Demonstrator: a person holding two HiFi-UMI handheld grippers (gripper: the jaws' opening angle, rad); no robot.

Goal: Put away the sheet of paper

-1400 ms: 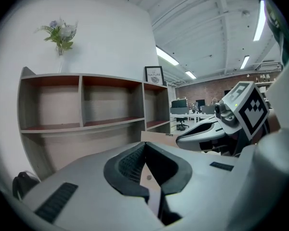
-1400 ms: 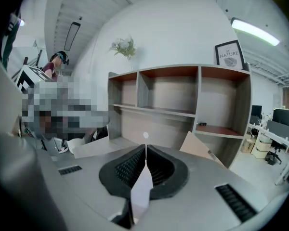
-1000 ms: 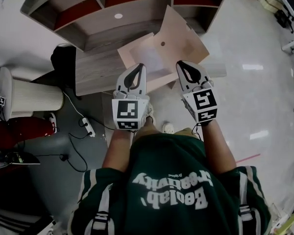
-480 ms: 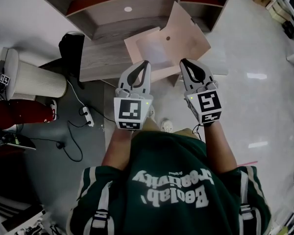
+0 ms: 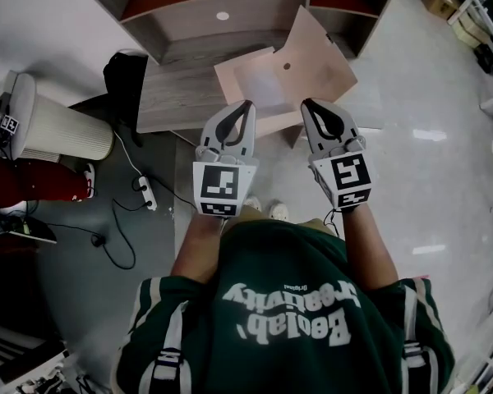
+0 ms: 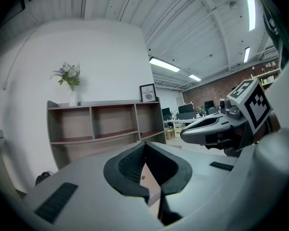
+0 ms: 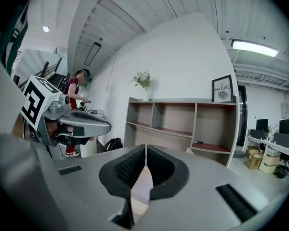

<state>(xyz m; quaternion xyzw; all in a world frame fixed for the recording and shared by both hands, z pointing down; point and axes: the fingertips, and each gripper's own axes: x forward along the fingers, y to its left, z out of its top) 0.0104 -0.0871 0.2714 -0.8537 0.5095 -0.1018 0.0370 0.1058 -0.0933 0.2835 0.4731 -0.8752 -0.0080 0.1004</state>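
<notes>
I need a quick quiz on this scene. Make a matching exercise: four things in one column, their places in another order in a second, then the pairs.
Things
1. sheet of paper
2. framed picture
3. black bag
4. white ribbed cylinder

Places
A. on the floor at the left end of the shelf unit
B. on top of the shelf unit
C. clamped at its near edge by the left gripper and the right gripper
D. far left in the head view

Pairs: 1-C, 2-B, 3-A, 4-D
</notes>
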